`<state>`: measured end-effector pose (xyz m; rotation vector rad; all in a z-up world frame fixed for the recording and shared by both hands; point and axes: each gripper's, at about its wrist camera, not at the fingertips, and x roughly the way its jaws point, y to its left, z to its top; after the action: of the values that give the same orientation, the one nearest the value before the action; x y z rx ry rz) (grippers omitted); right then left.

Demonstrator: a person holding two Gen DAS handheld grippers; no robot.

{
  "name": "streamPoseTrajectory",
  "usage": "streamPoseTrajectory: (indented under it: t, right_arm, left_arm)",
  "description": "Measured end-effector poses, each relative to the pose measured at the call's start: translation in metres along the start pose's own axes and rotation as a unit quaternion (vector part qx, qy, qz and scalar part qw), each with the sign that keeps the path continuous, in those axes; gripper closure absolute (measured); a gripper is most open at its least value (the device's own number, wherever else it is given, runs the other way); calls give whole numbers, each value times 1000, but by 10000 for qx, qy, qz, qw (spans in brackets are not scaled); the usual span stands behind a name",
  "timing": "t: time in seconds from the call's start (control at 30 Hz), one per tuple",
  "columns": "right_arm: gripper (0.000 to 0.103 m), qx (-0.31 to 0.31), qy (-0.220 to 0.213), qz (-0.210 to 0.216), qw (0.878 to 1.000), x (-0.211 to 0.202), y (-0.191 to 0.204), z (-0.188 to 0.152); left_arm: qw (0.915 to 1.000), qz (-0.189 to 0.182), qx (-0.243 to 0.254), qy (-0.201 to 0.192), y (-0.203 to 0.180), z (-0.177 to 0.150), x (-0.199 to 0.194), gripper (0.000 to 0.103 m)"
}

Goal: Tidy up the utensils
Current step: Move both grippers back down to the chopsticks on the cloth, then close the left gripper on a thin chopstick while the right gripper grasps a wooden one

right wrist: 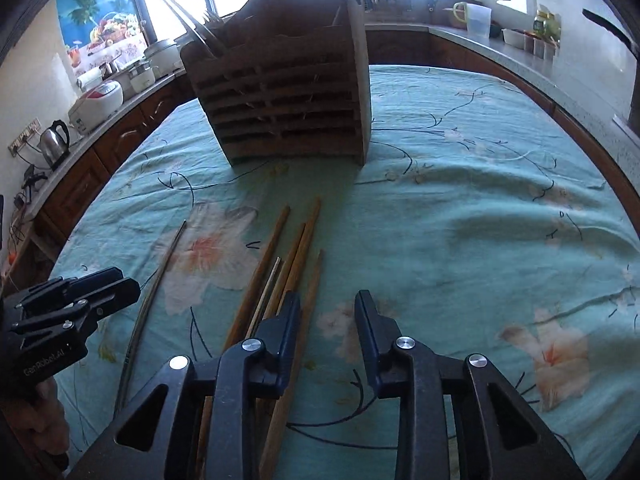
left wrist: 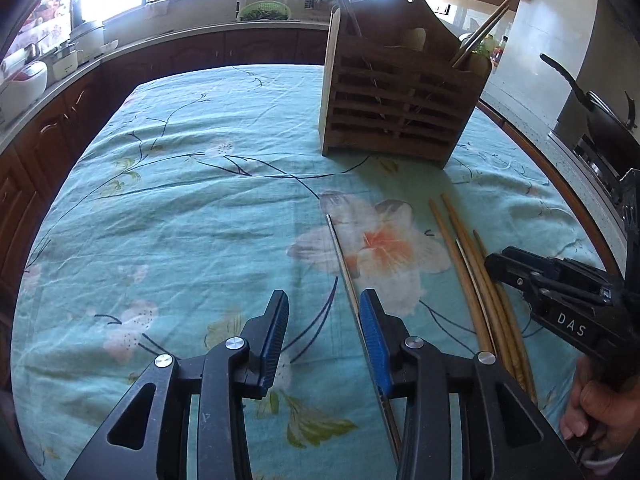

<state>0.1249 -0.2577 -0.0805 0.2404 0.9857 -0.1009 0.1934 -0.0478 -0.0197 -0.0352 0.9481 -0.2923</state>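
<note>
- Early in the sorting, by the look of it: loose sticks lie flat on the cloth-covered worktop, none yet lifted.
- Left tool open and empty, low over the cloth; right-hand pad beside the lone metal chopstick, contact not certain.
- Right tool also open and empty, left pad over the near ends of the wooden chopsticks, gripping nothing.
- Count, near to far: one thin metal chopstick lying alone at about 11 o'clock from the wooden bundle in the right wrist view; four wooden chopsticks side by side; one more thin pale or metal stick tucked among them, material hard to tell.
- Next move probably calls for closing on a single stick near its end, tilting it upright, carrying it to a slot.
- Far, at 12 o'clock: one wooden holder, upright on the cloth, well apart from the loose sticks, already holding several chopsticks at its right end and a dark handle at its left; exact number not countable.
</note>
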Motion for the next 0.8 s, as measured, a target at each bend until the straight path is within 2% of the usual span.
streamPoseTrajectory:
  t: [0.07, 0.17, 0.27, 0.33, 0.37, 0.47, 0.53, 0.57, 0.6, 0.63, 0.67, 0.8]
  right_arm:
    - [74, -101, 7, -65, 9999, 4, 1, 4]
    - [87, -201, 40, -244, 9995, 6, -3, 6]
    - [87, -68, 89, -117, 9999, 5, -11, 8]
    - [86, -143, 104, -155, 9997, 9, -7, 11]
    - [83, -208, 89, -152, 9996, 12, -3, 14]
    - [82, -383, 20, -210, 9990, 18, 8, 17]
    - [84, -351, 16, -149, 9993, 19, 6, 17]
    - [88, -292, 11, -114, 9995, 19, 4, 18]
    - [94, -218, 8, -73, 9997, 19, 1, 18]
    - [94, -149, 14, -11, 9999, 18, -1, 18]
    - [96, -82, 21, 35, 10000, 18, -3, 19]
    - [99, 227, 1, 356, 9991, 11, -10, 21]
  left_arm:
    - [10000, -27, -53, 48, 2, 5, 8, 66]
    - [10000, 18, -49, 82, 3, 12, 20, 66]
    - [9999, 8, -16, 129, 1, 20, 29, 65]
    - [9999, 34, 43, 157, -2, 25, 35, 60]
    - [9998, 69, 96, 161, -7, 29, 38, 59]
    - [9989, 280, 352, 127, -18, 34, 47, 60]
    - [9978, 395, 526, 50, -23, 34, 51, 67]
    - [9978, 368, 545, 25, -24, 33, 51, 69]
    - [9979, 343, 552, 13, -25, 34, 52, 77]
    - [9979, 334, 559, 6, -25, 34, 52, 88]
    - [9981, 292, 536, 22, -24, 35, 53, 94]
    - [9994, -29, 332, 64, -16, 34, 45, 99]
